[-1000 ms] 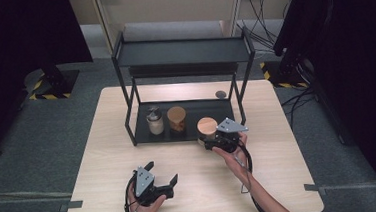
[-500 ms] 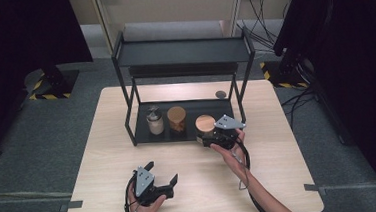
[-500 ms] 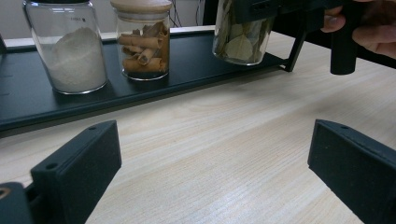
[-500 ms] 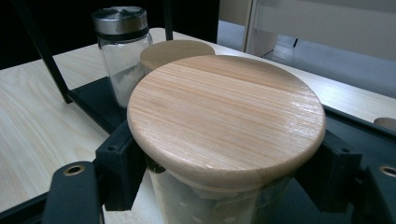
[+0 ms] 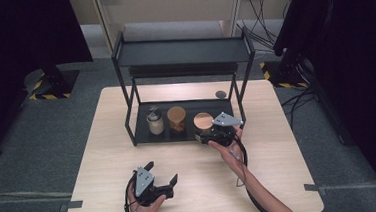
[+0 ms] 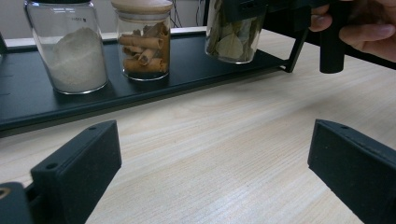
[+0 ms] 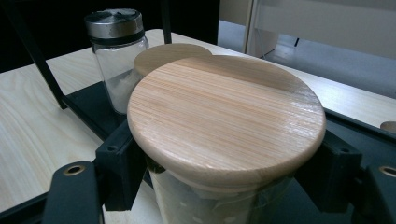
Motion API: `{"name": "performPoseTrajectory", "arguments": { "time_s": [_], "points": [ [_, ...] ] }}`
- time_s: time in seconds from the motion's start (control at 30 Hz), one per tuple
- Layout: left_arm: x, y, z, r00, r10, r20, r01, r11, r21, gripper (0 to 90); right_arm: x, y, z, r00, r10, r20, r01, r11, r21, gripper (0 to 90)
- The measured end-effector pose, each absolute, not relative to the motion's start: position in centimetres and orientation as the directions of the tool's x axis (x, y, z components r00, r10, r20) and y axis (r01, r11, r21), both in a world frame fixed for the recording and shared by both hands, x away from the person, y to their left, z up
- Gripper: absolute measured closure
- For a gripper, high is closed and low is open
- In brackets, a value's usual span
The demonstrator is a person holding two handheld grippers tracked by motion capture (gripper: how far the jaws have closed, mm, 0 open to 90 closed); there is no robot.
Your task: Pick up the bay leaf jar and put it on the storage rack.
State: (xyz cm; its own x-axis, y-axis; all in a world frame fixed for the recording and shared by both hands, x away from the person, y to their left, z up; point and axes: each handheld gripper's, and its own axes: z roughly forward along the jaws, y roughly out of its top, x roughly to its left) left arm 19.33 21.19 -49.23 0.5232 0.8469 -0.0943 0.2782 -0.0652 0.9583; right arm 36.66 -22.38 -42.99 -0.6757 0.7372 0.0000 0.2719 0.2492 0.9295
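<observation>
We have the right gripper [image 5: 213,133] clamped on the bay-leaf jar [image 7: 219,154] — jaws pinch the glass body just under the wooden lid [image 7: 226,116], one jaw each side. Jar stands upright, long axis vertical, at the right end of the rack's bottom tray [image 5: 140,138], in line with the cinnamon jar [image 5: 177,120] and the white-powder jar [image 5: 155,121] to its left. We can't tell from these views whether its base sits on the tray or hangs just above it. Left gripper [image 5: 162,184] rests near the near edge of the table [image 5: 281,179], jaws wide apart, nothing between them — well apart from the rack. Key relation: the jar is already inside the right jaws, the neighbouring jar stands just beside it on the left, so our read is any move goes straight up or toward the near side, not sideways.
</observation>
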Motion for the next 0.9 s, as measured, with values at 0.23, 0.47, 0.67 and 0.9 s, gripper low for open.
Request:
{"name": "performPoseTrajectory", "arguments": {
  "time_s": [0.23,0.47,0.67,0.9],
  "points": [
    [19.3,21.2,-49.2,0.523,0.847,-0.094,0.278,-0.066,0.958,2.3,37.0,-22.1,-42.9,-0.675,0.737,-0.006,0.264,0.249,0.932,26.1],
    [19.3,21.2,-49.2,0.523,0.847,-0.094,0.279,-0.066,0.958,2.3,37.5,-21.7,-42.8,-0.675,0.738,-0.011,0.261,0.252,0.932,26.1],
    [19.3,21.2,-49.2,0.523,0.847,-0.094,0.278,-0.066,0.958,2.3,38.1,-21.1,-42.7,-0.661,0.75,-0.016,0.27,0.257,0.928,26.1],
    [19.3,21.2,-49.2,0.523,0.847,-0.094,0.277,-0.065,0.959,2.3,38.7,-20.6,-42.7,-0.646,0.763,-0.017,0.276,0.255,0.927,26.2]
  ]
}}
